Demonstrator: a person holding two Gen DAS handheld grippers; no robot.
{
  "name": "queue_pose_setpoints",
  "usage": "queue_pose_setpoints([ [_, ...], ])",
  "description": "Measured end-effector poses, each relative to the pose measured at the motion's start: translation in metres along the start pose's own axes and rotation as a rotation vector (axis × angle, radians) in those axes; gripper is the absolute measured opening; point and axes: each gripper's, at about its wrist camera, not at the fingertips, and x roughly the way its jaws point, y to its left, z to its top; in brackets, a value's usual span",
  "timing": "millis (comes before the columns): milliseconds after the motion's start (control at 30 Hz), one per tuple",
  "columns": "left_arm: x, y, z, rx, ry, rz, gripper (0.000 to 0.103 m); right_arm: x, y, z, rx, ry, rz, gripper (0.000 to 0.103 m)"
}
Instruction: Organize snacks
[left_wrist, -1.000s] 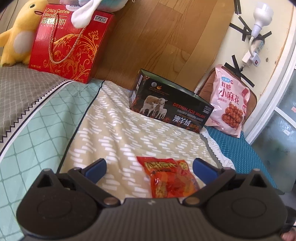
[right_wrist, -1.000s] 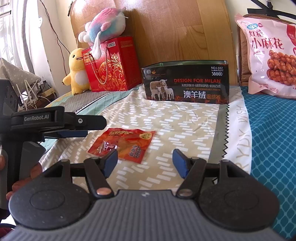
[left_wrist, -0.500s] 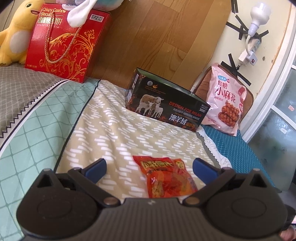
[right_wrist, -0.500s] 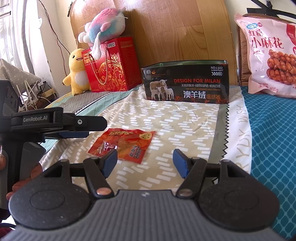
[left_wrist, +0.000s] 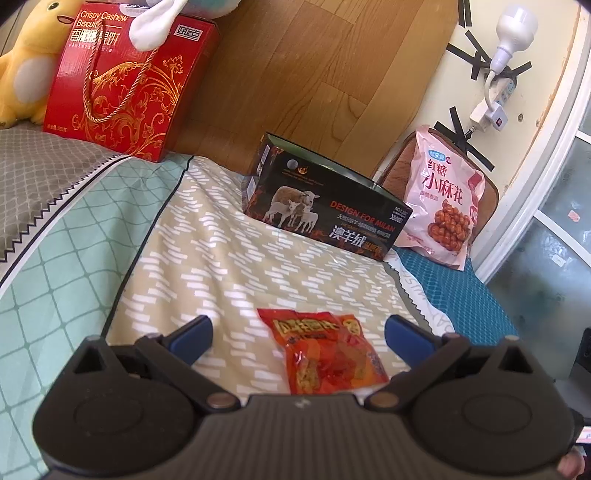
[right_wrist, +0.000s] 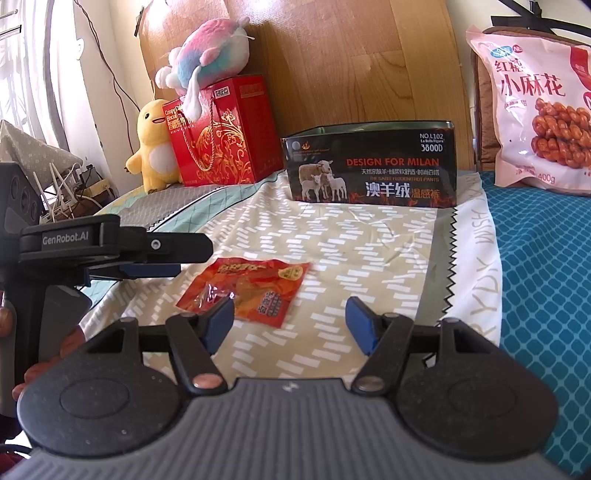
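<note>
Near end of red packet cut off behind left gripper body; packet print too blurred to read. Pink bag cropped at right frame edge. Packet flat on bedspread, between left gripper's spread, empty fingers, touching neither. Right gripper likewise spread and empty, packet ahead and left of it. Bare bedspread from packet up to black box at headboard; red box far left.
</note>
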Motion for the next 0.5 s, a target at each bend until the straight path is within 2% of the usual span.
queue_pose_setpoints([
  [500, 0.0004, -0.0011, -0.0002, 0.003, 0.007, -0.017, 0.103, -0.0003, -0.0004, 0.0, 0.003, -0.003, 0.003, 0.069],
])
